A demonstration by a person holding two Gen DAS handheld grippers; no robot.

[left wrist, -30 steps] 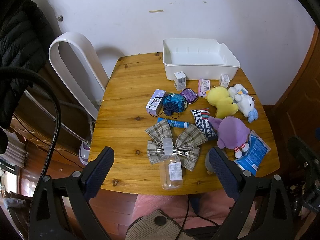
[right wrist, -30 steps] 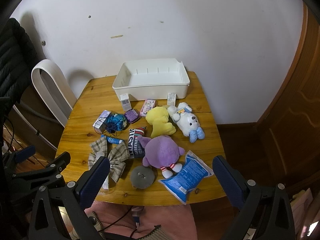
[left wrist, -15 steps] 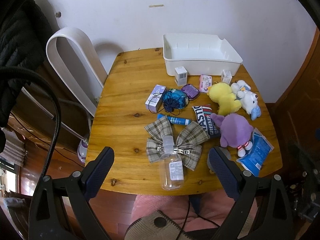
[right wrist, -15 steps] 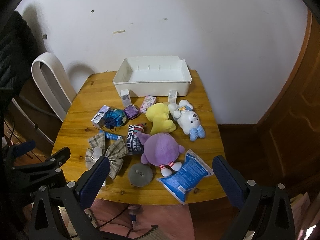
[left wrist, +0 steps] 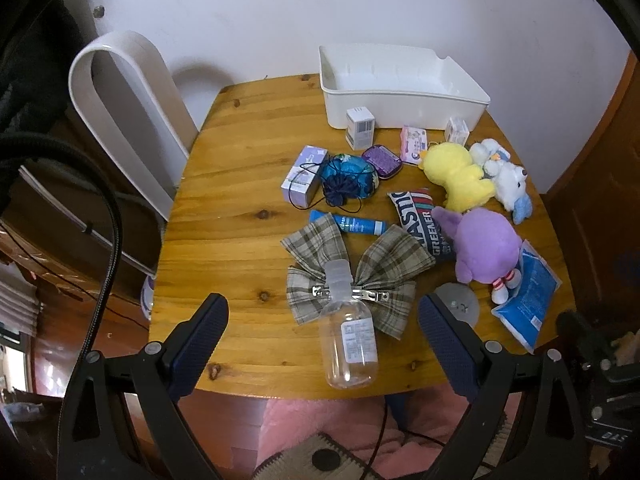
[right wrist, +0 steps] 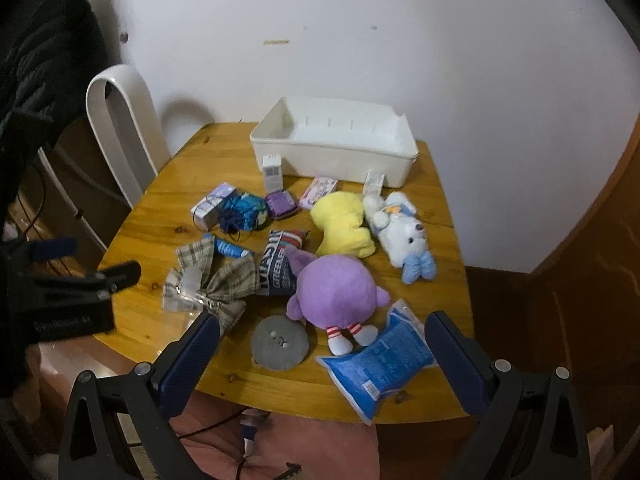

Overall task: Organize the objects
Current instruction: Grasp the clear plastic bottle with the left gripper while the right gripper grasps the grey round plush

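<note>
Occlusion: clear plastic bottle [left wrist: 349, 332] overlaps the plaid fabric bow [left wrist: 352, 272]; its label is unreadable.
Bin: white rectangular plastic tub [left wrist: 404, 109], table's far edge.
Tools: left gripper [left wrist: 323, 330] and right gripper [right wrist: 323, 350] spread wide, grasping nothing.

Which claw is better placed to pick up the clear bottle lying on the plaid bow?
Probably the left claw: open, with the clear bottle between its fingers. The right claw, also open, frames the grey disc and blue pouch.
</note>
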